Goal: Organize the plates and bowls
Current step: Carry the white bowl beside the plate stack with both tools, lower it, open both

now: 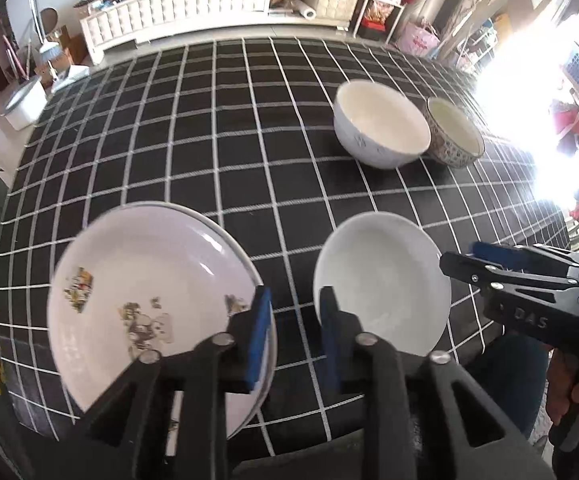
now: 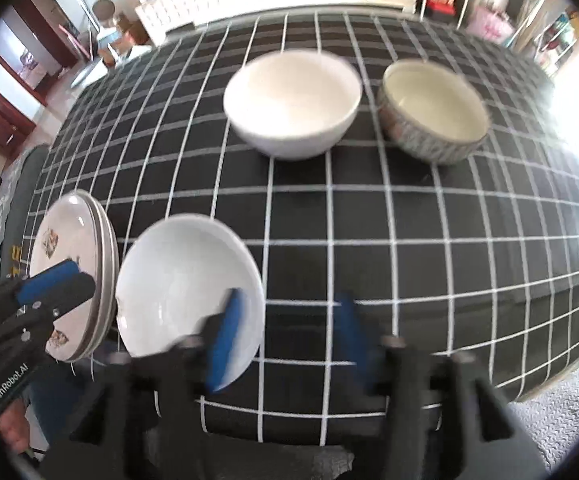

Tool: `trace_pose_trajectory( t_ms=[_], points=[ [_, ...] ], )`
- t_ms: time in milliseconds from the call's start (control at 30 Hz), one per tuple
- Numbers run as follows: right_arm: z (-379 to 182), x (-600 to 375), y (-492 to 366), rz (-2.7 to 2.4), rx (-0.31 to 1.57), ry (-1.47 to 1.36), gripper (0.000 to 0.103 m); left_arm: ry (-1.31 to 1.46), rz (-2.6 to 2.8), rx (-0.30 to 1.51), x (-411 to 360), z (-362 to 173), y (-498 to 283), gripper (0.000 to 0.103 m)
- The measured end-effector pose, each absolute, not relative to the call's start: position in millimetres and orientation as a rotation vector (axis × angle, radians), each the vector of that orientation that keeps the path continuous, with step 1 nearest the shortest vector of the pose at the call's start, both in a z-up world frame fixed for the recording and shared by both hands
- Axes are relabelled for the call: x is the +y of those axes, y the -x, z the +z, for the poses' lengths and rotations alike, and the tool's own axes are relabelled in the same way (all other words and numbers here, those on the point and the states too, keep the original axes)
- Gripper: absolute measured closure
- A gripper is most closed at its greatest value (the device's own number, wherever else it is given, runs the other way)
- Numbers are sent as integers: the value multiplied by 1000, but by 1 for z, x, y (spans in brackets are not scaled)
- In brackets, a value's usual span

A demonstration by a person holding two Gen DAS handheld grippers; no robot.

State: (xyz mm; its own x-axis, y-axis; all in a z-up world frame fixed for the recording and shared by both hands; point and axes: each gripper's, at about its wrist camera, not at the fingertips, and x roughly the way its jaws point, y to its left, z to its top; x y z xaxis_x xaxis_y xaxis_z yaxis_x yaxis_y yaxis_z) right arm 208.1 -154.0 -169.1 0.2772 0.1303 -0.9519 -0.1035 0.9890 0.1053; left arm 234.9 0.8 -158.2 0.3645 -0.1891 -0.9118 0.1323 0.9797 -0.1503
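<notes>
I see a black grid tablecloth [image 1: 217, 148] before a white cabinet [image 1: 177, 4]. My left gripper [image 1: 294, 336] and right gripper [image 2: 287, 340] gape empty over the stacked plates [image 1: 149, 304] and plain white plate [image 2: 187, 280]; two bowls [image 2: 293, 104] sit beyond.

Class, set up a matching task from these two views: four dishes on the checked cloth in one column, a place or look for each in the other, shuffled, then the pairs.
Things:
1. printed plate
2. plain white plate
3. white bowl
4. patterned bowl

Descriptions:
A. far side, rightmost
B. near edge, top of a stack
C. far side, plain outside
D. near edge, no picture, lying singly

Pairs: 1-B, 2-D, 3-C, 4-A
</notes>
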Motion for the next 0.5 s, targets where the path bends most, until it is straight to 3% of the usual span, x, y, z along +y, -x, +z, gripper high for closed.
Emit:
trace_pose_trajectory(
  t_ms=[67, 167, 333, 467, 500],
  points=[
    [-162, -158, -206, 150, 1260, -23, 36, 46, -202, 1158, 2, -151, -232, 78],
    [-149, -162, -202, 162, 1233, -34, 36, 37, -200, 1129, 1, -140, -227, 62],
    [-125, -167, -193, 195, 1177, -70, 17, 39, -198, 1063, -6, -121, -220, 61],
    [-105, -167, -190, 190, 1131, -55, 14, 37, -222, 1038, -14, -105, -220, 58],
    [-101, -168, -190, 188, 1121, -53, 14, 29, -223, 1028, -16, -101, -220, 53]
  ],
)
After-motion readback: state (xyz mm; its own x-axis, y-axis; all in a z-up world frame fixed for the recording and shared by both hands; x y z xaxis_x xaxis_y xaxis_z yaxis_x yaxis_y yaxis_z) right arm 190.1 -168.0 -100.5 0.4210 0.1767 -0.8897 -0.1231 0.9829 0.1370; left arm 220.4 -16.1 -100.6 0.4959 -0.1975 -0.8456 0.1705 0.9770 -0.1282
